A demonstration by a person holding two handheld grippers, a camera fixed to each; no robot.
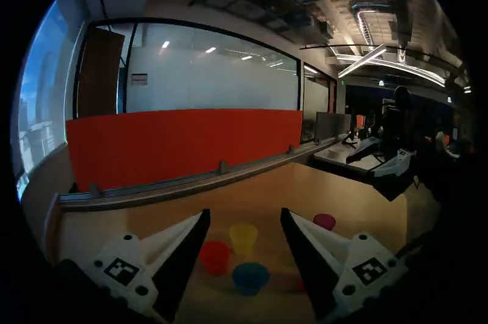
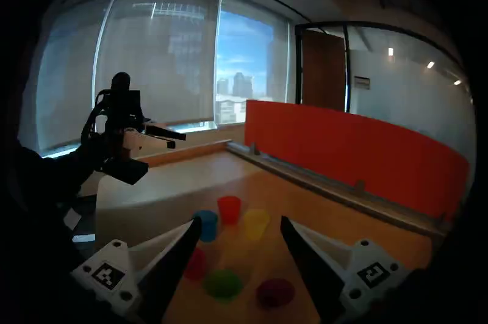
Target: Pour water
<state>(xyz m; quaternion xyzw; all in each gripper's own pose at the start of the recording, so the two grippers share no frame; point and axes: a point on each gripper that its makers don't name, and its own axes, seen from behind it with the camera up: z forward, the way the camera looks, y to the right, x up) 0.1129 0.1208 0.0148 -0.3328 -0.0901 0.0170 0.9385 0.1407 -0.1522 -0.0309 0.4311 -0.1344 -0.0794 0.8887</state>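
Your left gripper (image 1: 244, 211) hangs over the table (image 1: 341, 190) with its jaws spread and gripping nothing. Between its fingers the blue cup (image 1: 250, 277) is nearest, then the red cup (image 1: 215, 257) and yellow cup (image 1: 243, 237), all upright, mouths up, long axes vertical. Your right gripper (image 2: 240, 220) is also spread wide and free, with the green cup (image 2: 223, 283) and purple cup (image 2: 275, 292) upright between its fingers.

L gripper (image 1: 244, 213) & R gripper (image 2: 240, 221): both w/ jaws spread wide, gripping nothing.
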